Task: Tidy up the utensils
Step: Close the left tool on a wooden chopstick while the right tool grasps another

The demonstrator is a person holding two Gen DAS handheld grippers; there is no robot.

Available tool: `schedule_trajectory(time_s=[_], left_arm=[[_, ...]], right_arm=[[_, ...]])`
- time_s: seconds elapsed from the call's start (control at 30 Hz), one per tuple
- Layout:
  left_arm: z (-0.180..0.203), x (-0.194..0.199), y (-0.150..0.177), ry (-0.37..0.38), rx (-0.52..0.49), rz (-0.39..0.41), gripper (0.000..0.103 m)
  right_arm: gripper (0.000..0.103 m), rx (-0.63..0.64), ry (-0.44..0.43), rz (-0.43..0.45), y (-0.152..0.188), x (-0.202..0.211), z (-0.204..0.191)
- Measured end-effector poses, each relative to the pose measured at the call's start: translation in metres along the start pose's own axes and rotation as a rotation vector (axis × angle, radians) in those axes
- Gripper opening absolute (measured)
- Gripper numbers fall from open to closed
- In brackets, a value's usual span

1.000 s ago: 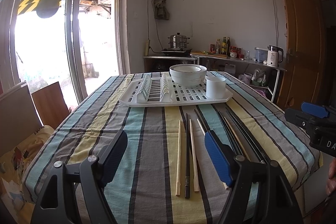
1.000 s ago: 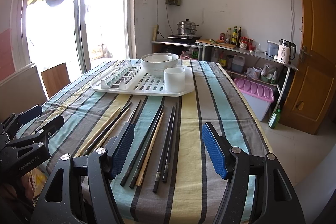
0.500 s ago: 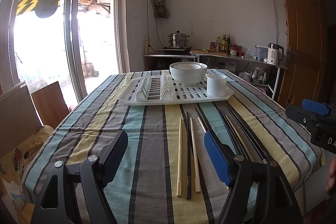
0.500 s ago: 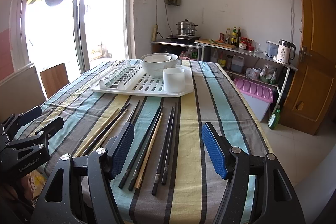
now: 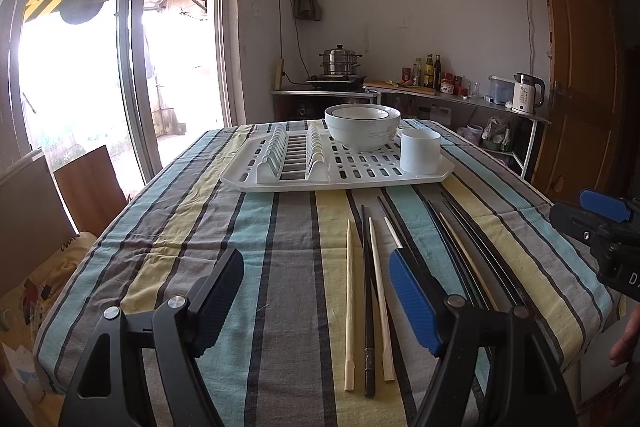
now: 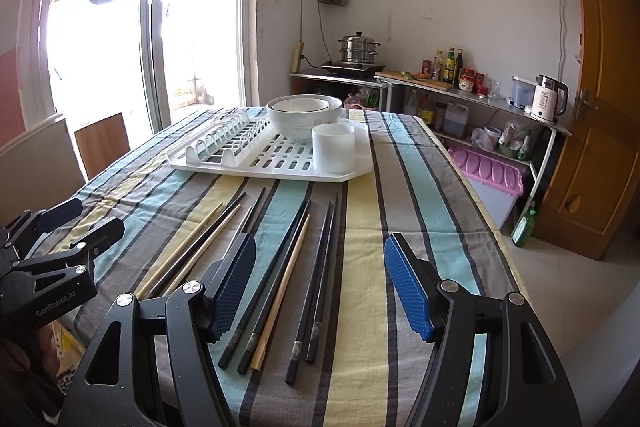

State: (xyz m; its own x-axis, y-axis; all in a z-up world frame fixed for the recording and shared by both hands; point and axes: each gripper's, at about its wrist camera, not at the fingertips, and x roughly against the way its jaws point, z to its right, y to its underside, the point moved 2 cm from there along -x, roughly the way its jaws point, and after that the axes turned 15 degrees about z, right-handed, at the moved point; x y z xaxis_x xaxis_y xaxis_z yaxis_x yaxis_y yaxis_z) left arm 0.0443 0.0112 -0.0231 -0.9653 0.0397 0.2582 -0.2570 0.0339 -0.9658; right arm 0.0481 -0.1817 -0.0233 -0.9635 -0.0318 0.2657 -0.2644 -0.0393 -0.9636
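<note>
Several chopsticks lie loose on the striped tablecloth (image 5: 240,227), some wooden, some black. In the left wrist view two wooden chopsticks (image 5: 349,307) and a black one (image 5: 368,307) lie between and beyond the fingers of my left gripper (image 5: 318,301), which is open and holds nothing. In the right wrist view a pair of black chopsticks (image 6: 316,287) and a wooden one (image 6: 284,283) lie ahead of my right gripper (image 6: 322,285), also open and holding nothing. Behind the chopsticks stands a white dish rack (image 6: 260,163) with a white cup (image 6: 333,147) and stacked bowls (image 6: 304,113) on it.
Each gripper shows in the other's view: the right gripper (image 5: 576,211) at the table's right edge, the left gripper (image 6: 96,215) at the left. A wooden chair back (image 5: 92,187) stands left of the table. A pink-lidded bin (image 6: 488,167) and a kitchen counter (image 6: 460,91) lie beyond.
Both grippers stay open. The left wrist view has drifted slightly, so the rack sits a little higher in frame. Nothing on the table has moved.
</note>
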Motion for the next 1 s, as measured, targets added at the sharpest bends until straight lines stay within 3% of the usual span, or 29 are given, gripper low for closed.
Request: schedule_trajectory(time_s=[0.07, 0.2, 0.43, 0.53, 0.7, 0.8, 1.0], left_arm=[[-0.002, -0.011, 0.001, 0.015, 0.010, -0.026, 0.075], [-0.005, -0.040, 0.006, 0.035, 0.014, -0.098, 0.062], [-0.008, -0.093, 0.018, 0.083, 0.021, -0.240, 0.049], [-0.010, -0.111, 0.021, 0.100, 0.031, -0.283, 0.047], [-0.009, -0.130, 0.023, 0.132, 0.029, -0.324, 0.046], [-0.007, -0.136, 0.024, 0.156, 0.026, -0.347, 0.046], [-0.002, -0.146, 0.024, 0.174, 0.016, -0.369, 0.046]], right_arm=[[0.067, -0.017, -0.009, -0.018, 0.001, -0.007, 0.003], [0.067, -0.031, -0.016, -0.059, 0.005, -0.026, 0.010], [0.067, -0.061, -0.052, -0.142, 0.010, -0.065, 0.020], [0.056, -0.066, -0.077, -0.169, 0.009, -0.081, 0.020], [0.027, -0.055, -0.113, -0.228, 0.014, -0.106, 0.011], [0.020, -0.057, -0.134, -0.279, 0.022, -0.120, 0.005], [0.015, -0.057, -0.142, -0.353, 0.036, -0.139, 0.000]])
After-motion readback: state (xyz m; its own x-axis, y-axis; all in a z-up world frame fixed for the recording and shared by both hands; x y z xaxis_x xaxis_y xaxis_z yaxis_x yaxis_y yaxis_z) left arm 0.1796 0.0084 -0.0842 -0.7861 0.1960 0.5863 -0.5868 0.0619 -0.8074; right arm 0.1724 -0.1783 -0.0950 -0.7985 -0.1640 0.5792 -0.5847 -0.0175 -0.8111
